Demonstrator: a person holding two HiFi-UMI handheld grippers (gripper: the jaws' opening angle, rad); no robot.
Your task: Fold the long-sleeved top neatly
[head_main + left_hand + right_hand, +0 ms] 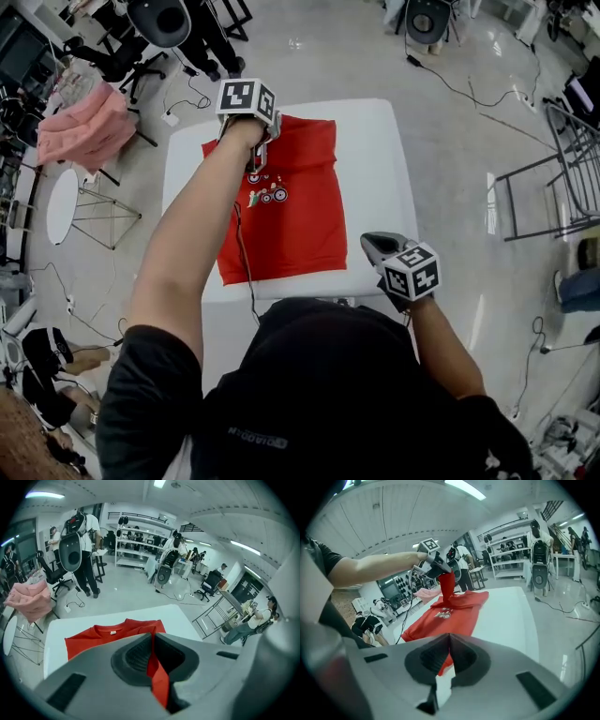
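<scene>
Red soft-cloth long-sleeved top (pixel 291 230) lies flat on a white rectangular table (pixel 380 159).
Left gripper (pixel 255 171) pinches a raised red fold of it near the collar. Right gripper (pixel 373 246) has its jaws closed and empty by the near hem. The small chest print (pixel 269 194) is unreadable, and only the left gripper view shows the white neck label (pixel 112 631), which is too small to read.

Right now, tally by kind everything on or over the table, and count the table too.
Top: 1
Hand-held gripper: 2 (left, right)
Table: 1
Total: 4
</scene>
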